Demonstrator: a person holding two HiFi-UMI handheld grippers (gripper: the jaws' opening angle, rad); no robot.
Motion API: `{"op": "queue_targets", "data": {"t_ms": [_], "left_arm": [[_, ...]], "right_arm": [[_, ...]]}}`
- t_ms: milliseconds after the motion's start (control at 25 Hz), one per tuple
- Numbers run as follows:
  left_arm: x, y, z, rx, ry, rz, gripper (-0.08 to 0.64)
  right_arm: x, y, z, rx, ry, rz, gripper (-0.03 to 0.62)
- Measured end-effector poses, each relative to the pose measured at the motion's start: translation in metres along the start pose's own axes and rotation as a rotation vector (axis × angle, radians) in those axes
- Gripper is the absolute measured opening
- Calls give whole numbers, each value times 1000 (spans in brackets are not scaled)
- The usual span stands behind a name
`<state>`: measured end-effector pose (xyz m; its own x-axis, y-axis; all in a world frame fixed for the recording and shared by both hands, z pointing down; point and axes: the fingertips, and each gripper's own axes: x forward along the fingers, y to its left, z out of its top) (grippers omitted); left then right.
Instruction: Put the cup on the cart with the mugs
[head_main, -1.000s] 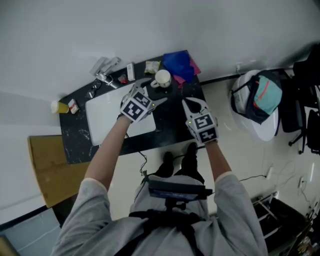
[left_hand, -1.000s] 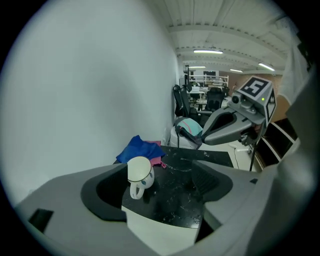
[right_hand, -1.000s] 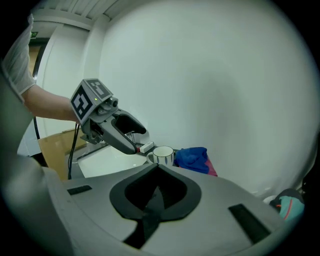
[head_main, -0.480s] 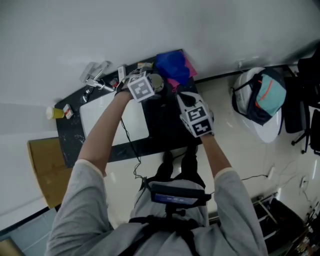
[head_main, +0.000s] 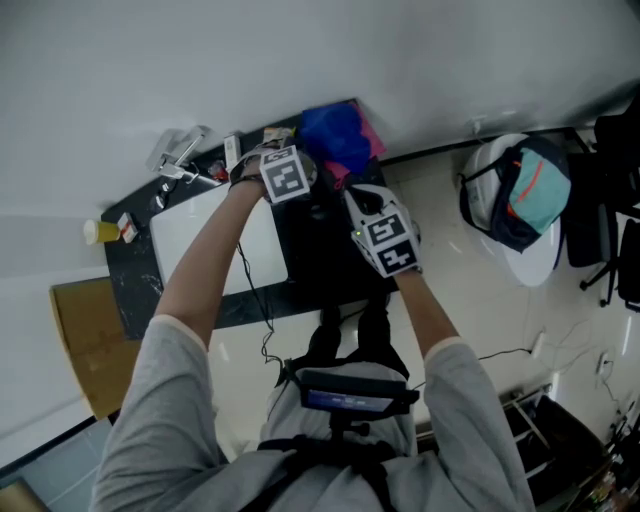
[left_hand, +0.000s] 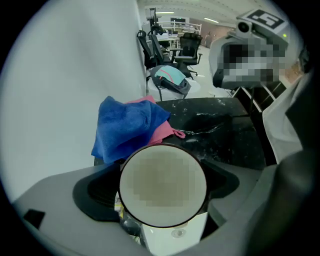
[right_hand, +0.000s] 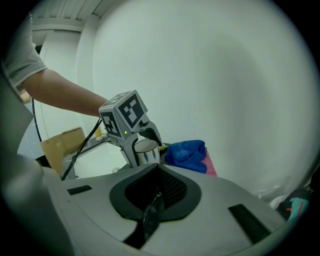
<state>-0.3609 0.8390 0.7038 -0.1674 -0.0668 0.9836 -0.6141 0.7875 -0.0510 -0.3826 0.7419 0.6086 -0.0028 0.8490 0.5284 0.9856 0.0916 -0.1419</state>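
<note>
A white cup (left_hand: 170, 234) with a dark rim and blue marks stands at the back of the black counter (head_main: 325, 255); in the right gripper view the cup (right_hand: 146, 147) shows upright. My left gripper (left_hand: 162, 200) reaches over it, jaws spread wide with the cup between them; I see no firm press on its sides. In the head view the left gripper (head_main: 305, 168) hides the cup. My right gripper (head_main: 352, 197) hovers just right of it, jaws shut on nothing (right_hand: 152, 202). No cart or mugs are in view.
A blue cloth (head_main: 335, 135) on a pink one lies right behind the cup by the wall. A white sink (head_main: 215, 240) with a faucet (head_main: 175, 155) sits left. A cardboard box (head_main: 85, 340) is on the floor at the left and a bag (head_main: 515, 200) at the right.
My left gripper has travelled from over the sink's right edge back to the cup and now straddles it. The right gripper has edged toward the counter's back.
</note>
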Motion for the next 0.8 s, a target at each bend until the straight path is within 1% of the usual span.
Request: {"op": "queue_targets", "data": {"t_ms": [80, 120, 160, 360, 520, 640, 720, 800], "left_arm": [[2, 2, -5, 3, 28, 9, 491], [3, 2, -6, 3, 33, 8, 440], [3, 1, -7, 2, 37, 6, 428], [3, 2, -10, -11, 40, 12, 425], [-3, 7, -6, -10, 8, 57, 425], [-8, 8, -4, -48, -37, 73, 425], [-19, 9, 1, -81, -97, 92, 424], [-34, 7, 8, -124, -177, 107, 424]], "right_arm": [[0, -1, 0, 2, -2, 3, -3], [0, -1, 0, 2, -2, 4, -3], [0, -1, 0, 3, -2, 4, -3], [-1, 1, -1, 3, 0, 9, -3], [-3, 1, -3, 10, 3, 8, -3], [-6, 1, -5, 11, 4, 3, -3], [-9, 2, -5, 13, 4, -1, -3], [-12, 4, -5, 13, 4, -6, -3]]}}
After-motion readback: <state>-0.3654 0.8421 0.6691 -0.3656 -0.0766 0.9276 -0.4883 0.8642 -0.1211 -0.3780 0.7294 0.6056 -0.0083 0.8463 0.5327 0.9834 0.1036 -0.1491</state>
